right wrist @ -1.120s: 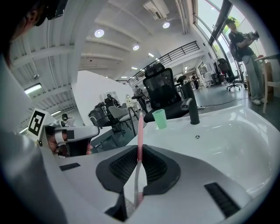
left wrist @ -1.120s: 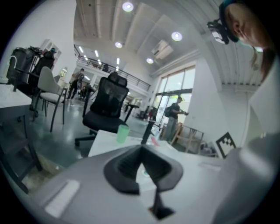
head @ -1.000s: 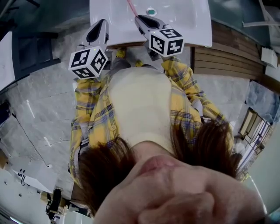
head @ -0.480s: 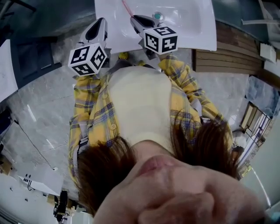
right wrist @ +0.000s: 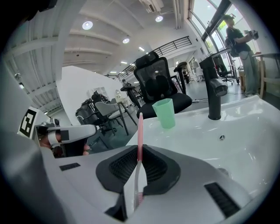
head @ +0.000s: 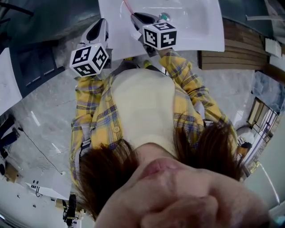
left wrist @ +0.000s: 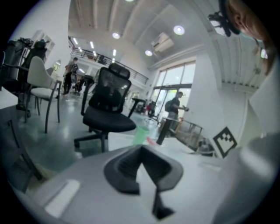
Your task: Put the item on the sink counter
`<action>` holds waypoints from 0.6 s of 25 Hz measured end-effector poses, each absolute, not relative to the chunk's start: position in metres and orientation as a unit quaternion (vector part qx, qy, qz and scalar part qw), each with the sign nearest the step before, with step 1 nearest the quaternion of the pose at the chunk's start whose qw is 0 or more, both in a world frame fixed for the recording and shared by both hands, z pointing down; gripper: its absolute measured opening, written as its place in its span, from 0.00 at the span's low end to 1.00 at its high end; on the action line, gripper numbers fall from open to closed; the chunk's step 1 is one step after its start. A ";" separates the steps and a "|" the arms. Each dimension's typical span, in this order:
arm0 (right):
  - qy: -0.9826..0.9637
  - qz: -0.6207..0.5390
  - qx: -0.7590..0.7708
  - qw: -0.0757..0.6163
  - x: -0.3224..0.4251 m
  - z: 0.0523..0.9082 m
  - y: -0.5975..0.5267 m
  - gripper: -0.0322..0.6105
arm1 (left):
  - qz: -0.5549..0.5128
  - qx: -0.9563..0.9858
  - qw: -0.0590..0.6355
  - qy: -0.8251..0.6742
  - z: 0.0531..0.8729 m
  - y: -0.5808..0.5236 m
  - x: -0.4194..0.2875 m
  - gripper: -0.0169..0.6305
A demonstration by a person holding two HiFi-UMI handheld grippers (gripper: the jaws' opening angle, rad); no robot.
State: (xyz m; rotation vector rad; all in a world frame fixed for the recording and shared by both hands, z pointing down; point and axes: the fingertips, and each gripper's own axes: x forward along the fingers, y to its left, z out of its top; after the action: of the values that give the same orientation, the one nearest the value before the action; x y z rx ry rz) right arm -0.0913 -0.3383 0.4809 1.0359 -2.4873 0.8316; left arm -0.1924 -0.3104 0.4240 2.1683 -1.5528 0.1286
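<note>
Pink along its slim handle and turning white toward the head, the toothbrush point(right wrist: 140, 131) is standing on edge between the jaws of the right gripper point(right wrist: 140, 151), which are pressing in on it from both sides. Its bristled end, flecked with red, is sitting low in the throat of the jaws, nearest the camera. The handle is reaching out past the fingertips, in line with a pale green cup point(right wrist: 165, 113) that is standing on the white sink point(right wrist: 245, 131). A black faucet point(right wrist: 213, 94) is rising to the cup's right.

In the head view the right gripper is hanging over the sink's near part, and the toothbrush is showing there only as a thin pink line point(head: 129, 5) held in the air, not resting on the counter. The left gripper point(head: 99, 31) is hovering beside the sink's left edge. Its jaws are pressed together with nothing between them.
</note>
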 end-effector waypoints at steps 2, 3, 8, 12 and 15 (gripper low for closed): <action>-0.866 0.298 0.367 0.161 -0.097 0.485 -0.344 0.11 | 0.050 0.791 0.235 -0.563 0.427 -0.314 -0.194 0.04; -0.864 0.300 0.369 0.163 -0.099 0.486 -0.346 0.11 | 0.052 0.792 0.235 -0.561 0.428 -0.316 -0.195 0.04; -0.855 0.304 0.382 0.178 -0.114 0.498 -0.354 0.11 | 0.057 0.795 0.235 -0.556 0.434 -0.321 -0.201 0.04; -0.846 0.307 0.390 0.197 -0.124 0.510 -0.359 0.11 | 0.064 0.797 0.230 -0.555 0.440 -0.325 -0.205 0.04; -0.839 0.307 0.397 0.211 -0.130 0.516 -0.363 0.11 | 0.070 0.796 0.227 -0.556 0.442 -0.327 -0.207 0.04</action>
State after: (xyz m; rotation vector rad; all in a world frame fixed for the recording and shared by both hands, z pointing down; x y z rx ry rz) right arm -0.1295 -0.3626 0.5157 1.1041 -2.3297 0.8527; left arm -0.2065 -0.3272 0.4425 2.1943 -1.5328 0.1919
